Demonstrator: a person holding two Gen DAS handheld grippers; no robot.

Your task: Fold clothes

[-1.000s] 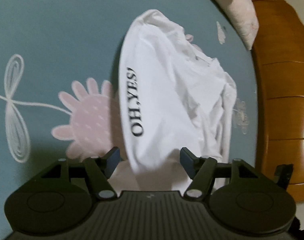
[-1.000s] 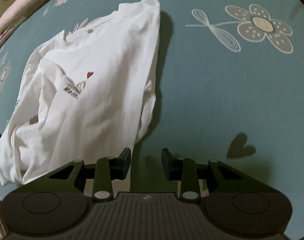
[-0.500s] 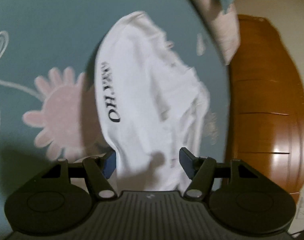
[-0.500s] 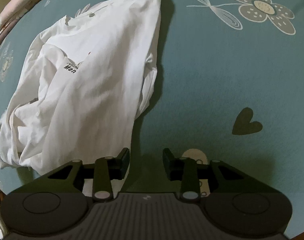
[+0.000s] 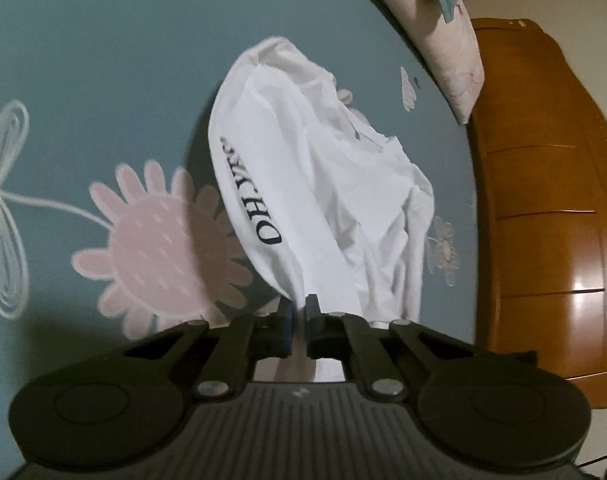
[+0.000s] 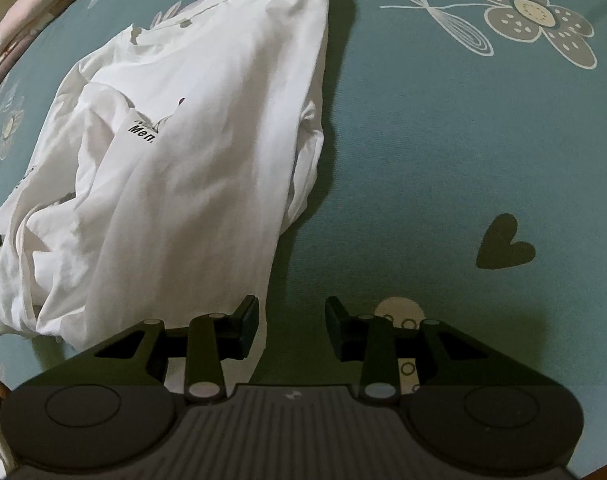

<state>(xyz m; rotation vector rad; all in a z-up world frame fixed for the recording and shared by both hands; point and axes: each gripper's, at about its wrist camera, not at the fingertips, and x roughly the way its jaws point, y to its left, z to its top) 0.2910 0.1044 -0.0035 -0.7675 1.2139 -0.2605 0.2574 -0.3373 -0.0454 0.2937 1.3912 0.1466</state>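
Note:
A crumpled white T-shirt (image 5: 323,184) with black "OH YES" lettering lies on a teal bedsheet (image 5: 95,80). My left gripper (image 5: 298,312) is shut on the near edge of the shirt, cloth pinched between its blue pads. In the right wrist view the same shirt (image 6: 183,160) lies spread to the left, with small "Men" print. My right gripper (image 6: 291,320) is open and empty, just off the shirt's near right edge, over the sheet.
The sheet has flower prints (image 5: 159,248) and a dark heart (image 6: 503,244). A wooden bed frame (image 5: 543,220) runs along the right of the left wrist view. A pink pillow (image 5: 443,40) lies at the top.
My left gripper has closed on the shirt's near edge; it was open before. My right gripper has drawn slightly nearer to the shirt's edge and stays open.

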